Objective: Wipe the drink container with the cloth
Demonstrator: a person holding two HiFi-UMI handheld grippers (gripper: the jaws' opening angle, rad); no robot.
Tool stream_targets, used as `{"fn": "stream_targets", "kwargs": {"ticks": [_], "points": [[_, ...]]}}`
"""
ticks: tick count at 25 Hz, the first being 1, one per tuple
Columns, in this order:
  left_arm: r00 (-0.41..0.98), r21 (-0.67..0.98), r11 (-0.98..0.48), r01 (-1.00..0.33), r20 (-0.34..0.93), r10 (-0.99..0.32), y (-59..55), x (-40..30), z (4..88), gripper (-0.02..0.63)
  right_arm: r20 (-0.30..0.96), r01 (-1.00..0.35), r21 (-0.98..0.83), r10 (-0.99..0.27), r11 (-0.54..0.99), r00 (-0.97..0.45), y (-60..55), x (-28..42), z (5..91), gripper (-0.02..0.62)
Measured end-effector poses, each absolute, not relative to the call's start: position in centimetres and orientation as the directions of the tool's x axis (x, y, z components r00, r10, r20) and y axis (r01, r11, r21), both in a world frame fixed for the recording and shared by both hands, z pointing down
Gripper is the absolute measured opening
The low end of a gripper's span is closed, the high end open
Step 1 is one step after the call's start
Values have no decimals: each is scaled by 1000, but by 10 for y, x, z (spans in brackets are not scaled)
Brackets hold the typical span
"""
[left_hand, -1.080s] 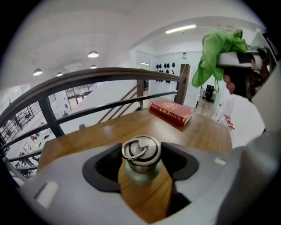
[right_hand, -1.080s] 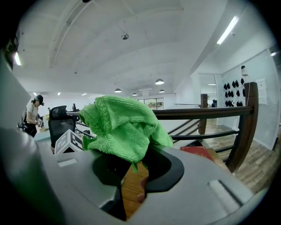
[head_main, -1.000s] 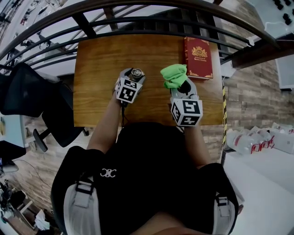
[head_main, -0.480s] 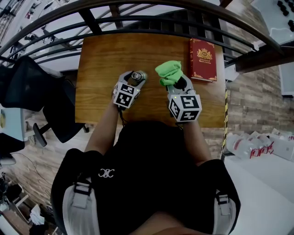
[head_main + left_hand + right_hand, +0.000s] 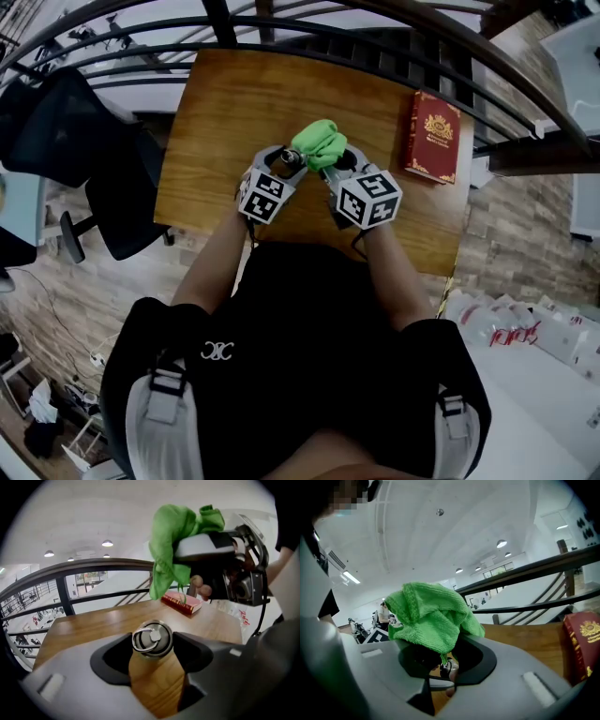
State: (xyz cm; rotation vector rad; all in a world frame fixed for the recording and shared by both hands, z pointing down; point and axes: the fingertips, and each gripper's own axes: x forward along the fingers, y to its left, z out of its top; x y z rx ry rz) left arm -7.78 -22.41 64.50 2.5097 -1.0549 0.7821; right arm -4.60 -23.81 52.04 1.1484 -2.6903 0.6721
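Green soft terry cloth (image 5: 431, 616): sitting bunched in the right gripper (image 5: 445, 660), being pinched between jaws closed down on its folds. Flopping loose above them, likely handling light and draping easily, so needing pressing on rather than dragging.
Steel-grey cylindrical drink container with ring-topped lid (image 5: 152, 640): being clamped at its sides between the jaws of the left gripper (image 5: 281, 161), over the middle of the table, lid turned up toward the person. Not showing whether resting on the wood or lifted clear.
Container handling: probably behaving stiff, smooth and slippery, carrying some weight if full. Best being held low on the body, leaving lid and upper wall free for wiping.
Cloth against container: hovering just beside the lid in the head view, perhaps touching; contact not showing clearly.
Brown wooden table (image 5: 216, 103): offering bare room ahead and to the left of both grippers.
Red hardback book with gold crest (image 5: 432, 137): lying well apart near the right edge, limiting wide sweeps that way.
Dark metal railing (image 5: 375, 37): running just past the far edge, so favouring short strokes kept near.
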Motion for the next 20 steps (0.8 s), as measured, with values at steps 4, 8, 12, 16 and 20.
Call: {"fn": "stream_targets", "kwargs": {"ticks": [4,8,12,16,20], "points": [[584,99,-663,-742,581,-567,-219,-85,650,321,386,-654,-395,-529,645,-755,-234,-73,557,80],[593,82,-682,-727,575,-563,-213,-88,650,321,463,-596,-441,-399,671,-792,-224,-91,583,80],[594,56,-695,-717,570,-568,-210,-90,651,321,528,-597,-447,-342,666,-777,-221,-97,600,80],[603,-1,-737,-676,574,-554,-204,-84,653,321,567,-623,-430,-341,654,-750,-229,-99,606,80],[607,-47,-766,-641,580,-543,-200,-79,654,321,606,-651,-441,-331,617,-724,-235,-100,614,81]]}}
